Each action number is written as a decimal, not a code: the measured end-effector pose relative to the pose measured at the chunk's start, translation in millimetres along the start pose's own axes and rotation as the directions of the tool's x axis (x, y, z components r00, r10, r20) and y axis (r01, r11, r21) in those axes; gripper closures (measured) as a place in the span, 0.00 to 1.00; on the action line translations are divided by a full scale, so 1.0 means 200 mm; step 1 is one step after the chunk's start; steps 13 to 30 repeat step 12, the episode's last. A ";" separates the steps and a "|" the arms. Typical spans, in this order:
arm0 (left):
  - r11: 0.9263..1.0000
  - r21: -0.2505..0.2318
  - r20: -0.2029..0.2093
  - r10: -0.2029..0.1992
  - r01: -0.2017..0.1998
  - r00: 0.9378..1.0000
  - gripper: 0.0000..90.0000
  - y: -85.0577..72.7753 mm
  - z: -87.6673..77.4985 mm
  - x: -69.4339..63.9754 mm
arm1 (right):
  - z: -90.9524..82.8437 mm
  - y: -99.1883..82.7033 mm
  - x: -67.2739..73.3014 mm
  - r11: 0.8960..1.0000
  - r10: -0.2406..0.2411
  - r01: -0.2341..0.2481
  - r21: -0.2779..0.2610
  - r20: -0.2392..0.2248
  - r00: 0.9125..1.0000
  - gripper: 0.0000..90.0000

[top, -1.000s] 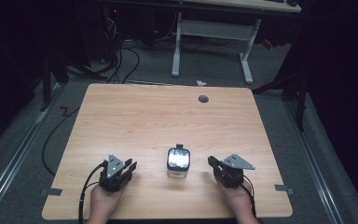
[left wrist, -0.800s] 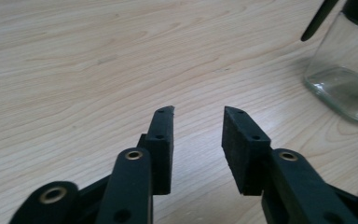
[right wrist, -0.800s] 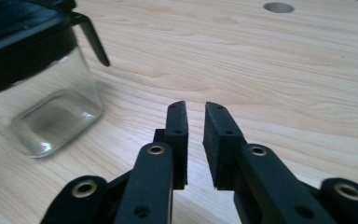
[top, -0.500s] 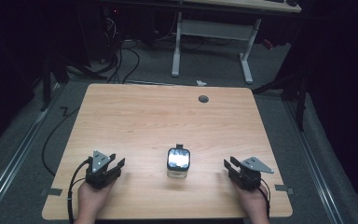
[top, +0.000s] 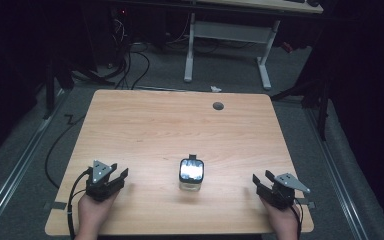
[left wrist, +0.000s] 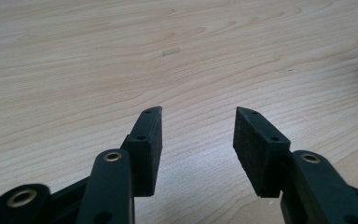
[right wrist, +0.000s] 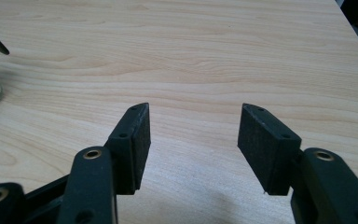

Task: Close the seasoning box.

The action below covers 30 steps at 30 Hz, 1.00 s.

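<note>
Glass jar (top: pixel 191 175) stands upright on the counter (top: pixel 170 125), between the left hand-held gripper (top: pixel 116 176) and right hand-held gripper (top: pixel 261 180), both spread wide and empty.

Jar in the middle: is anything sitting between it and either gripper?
Nothing visible. The jar stands alone on the table, with bare wood between it and the left gripper on one side and the right gripper on the other. Both grippers are open.

Only a glass jar (top: pixel 191 174) stands mid-front on the table (top: pixel 170 125); bare wood surrounds it.
</note>
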<state>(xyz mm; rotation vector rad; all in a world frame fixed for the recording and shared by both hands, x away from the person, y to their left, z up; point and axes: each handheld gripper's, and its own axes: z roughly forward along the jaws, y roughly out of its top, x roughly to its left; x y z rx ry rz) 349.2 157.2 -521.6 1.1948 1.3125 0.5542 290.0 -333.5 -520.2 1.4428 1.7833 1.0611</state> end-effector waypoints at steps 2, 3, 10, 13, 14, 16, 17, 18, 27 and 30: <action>1.000 0.006 -0.002 0.012 -0.012 1.000 0.58 0.00 0.00 0.00 | 0.00 0.00 0.00 1.000 -0.008 0.008 0.002 0.001 1.000 0.48; 1.000 0.005 -0.003 0.016 -0.016 1.000 0.58 0.00 -0.01 0.00 | 0.01 0.00 0.00 1.000 -0.007 0.007 0.000 -0.007 1.000 0.47; 1.000 0.000 0.001 0.015 -0.015 1.000 0.58 -0.01 -0.02 -0.02 | 0.00 0.00 0.03 1.000 -0.028 0.028 -0.007 -0.024 0.999 0.47; 1.000 0.011 0.002 0.022 -0.022 1.000 0.58 -0.02 -0.01 -0.02 | 0.00 0.01 0.03 1.000 -0.023 0.023 -0.007 -0.027 0.999 0.46; 1.000 0.011 0.002 0.022 -0.022 1.000 0.58 -0.02 -0.01 -0.02 | 0.00 0.01 0.03 1.000 -0.023 0.023 -0.007 -0.027 0.999 0.46; 1.000 0.011 0.002 0.022 -0.022 1.000 0.58 -0.02 -0.01 -0.02 | 0.00 0.01 0.03 1.000 -0.023 0.023 -0.007 -0.027 0.999 0.46; 1.000 0.011 0.002 0.022 -0.022 1.000 0.58 -0.02 -0.01 -0.02 | 0.00 0.01 0.03 1.000 -0.023 0.023 -0.007 -0.027 0.999 0.46; 1.000 0.011 0.002 0.022 -0.022 1.000 0.58 -0.02 -0.01 -0.02 | 0.00 0.01 0.03 1.000 -0.023 0.023 -0.007 -0.027 0.999 0.46; 1.000 0.011 0.002 0.022 -0.022 1.000 0.58 -0.02 -0.01 -0.02 | 0.00 0.01 0.03 1.000 -0.023 0.023 -0.007 -0.027 0.999 0.46; 1.000 0.011 0.002 0.022 -0.022 1.000 0.58 -0.02 -0.01 -0.02 | 0.00 0.01 0.03 1.000 -0.023 0.023 -0.007 -0.027 0.999 0.46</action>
